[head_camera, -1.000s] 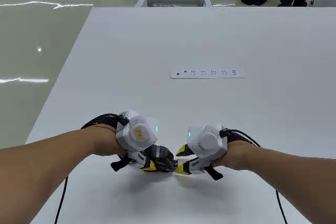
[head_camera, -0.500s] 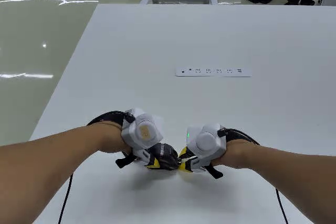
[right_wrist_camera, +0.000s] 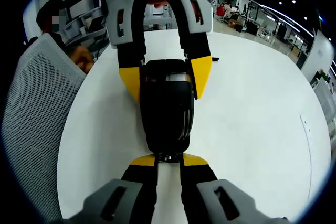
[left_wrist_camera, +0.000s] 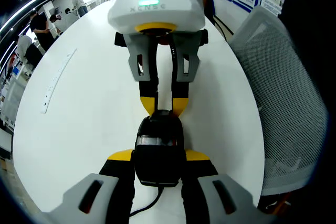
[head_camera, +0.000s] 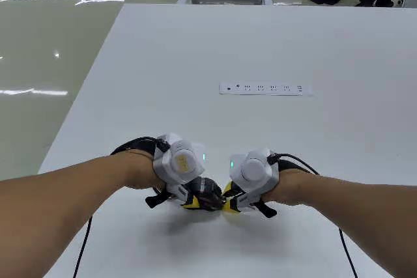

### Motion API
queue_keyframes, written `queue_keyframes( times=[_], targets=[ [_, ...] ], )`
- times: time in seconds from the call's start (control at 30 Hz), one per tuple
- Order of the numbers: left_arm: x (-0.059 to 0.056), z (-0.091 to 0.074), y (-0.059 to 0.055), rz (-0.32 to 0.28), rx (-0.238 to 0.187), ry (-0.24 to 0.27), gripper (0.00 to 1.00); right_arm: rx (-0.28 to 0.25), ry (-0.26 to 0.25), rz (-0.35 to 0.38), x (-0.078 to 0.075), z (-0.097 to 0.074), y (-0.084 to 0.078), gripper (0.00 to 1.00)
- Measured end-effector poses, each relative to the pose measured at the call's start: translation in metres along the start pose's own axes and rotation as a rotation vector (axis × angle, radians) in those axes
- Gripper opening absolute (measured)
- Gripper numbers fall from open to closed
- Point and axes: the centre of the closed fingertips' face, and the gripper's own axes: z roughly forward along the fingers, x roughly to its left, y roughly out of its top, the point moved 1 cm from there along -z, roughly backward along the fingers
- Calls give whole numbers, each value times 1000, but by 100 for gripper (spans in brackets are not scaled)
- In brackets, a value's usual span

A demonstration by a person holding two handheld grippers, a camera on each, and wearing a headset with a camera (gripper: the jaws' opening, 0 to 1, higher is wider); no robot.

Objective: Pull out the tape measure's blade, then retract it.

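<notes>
As I look down, table (head_camera: pixel 163 50): white, bearing the power strip (head_camera: pixel 260 88).
left gripper (left_wrist_camera: pixel 159 155): on my side of the power strip, toward its left end; fingers clamped on the tape measure (right_wrist_camera: pixel 167 108) case.
right gripper (right_wrist_camera: pixel 168 159): on my side of the power strip; fingers pinched on the case's front end.
tape measure: black, well short of the power strip, bridging both grippers.

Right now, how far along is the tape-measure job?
Done: the left gripper clamps the tape measure by its case. In hand: the right gripper pinches the case's front end, seemingly at the blade tip. Left: no blade shows outside the case, so the pull-out and the retraction look not yet done.
</notes>
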Motion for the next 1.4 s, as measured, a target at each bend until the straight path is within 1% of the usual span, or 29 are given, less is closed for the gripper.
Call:
queue_keyframes(
  times=[0.07, 0.13, 0.2, 0.33, 0.47, 0.53, 0.57, 0.67, 0.87, 1.0, 1.13, 1.4],
  targets=[
    [0, 0, 0, -5, -7, 1, 29, 4, 3, -23, 0, 0, 0, 16],
    [0, -1, 0, -7, -13, 4, 29, 4, 3, -20, 1, 0, 0, 16],
    [1, -1, -1, -7, -14, 4, 29, 1, -2, -32, 1, 0, 1, 16],
    [0, -1, -1, -2, -8, 7, 29, -4, 9, -18, 0, 0, 1, 14],
    [0, -1, -1, 2, -14, 8, 29, 12, 13, -28, 0, 1, 1, 14],
    [0, 0, -1, 8, -15, 11, 29, 20, 14, -14, -1, 1, 0, 13],
    [-1, 0, -1, 21, -12, 13, 29, 23, 17, -13, -1, 1, 0, 13],
    [0, 0, -1, 27, -3, 15, 29, 26, 24, -10, 0, 1, -1, 13],
    [0, 1, -1, 22, -3, 8, 29, 33, 31, -16, -1, 1, -2, 13],
    [0, 2, 0, 24, 9, 2, 29, 45, 41, -30, 0, -1, -4, 12],
    [-1, 3, 0, 35, 25, 3, 29, 50, 43, -27, 0, -2, -5, 12],
    [0, 4, -1, 26, 21, 7, 29, 60, 49, -28, 0, -2, -5, 12]
  ],
)
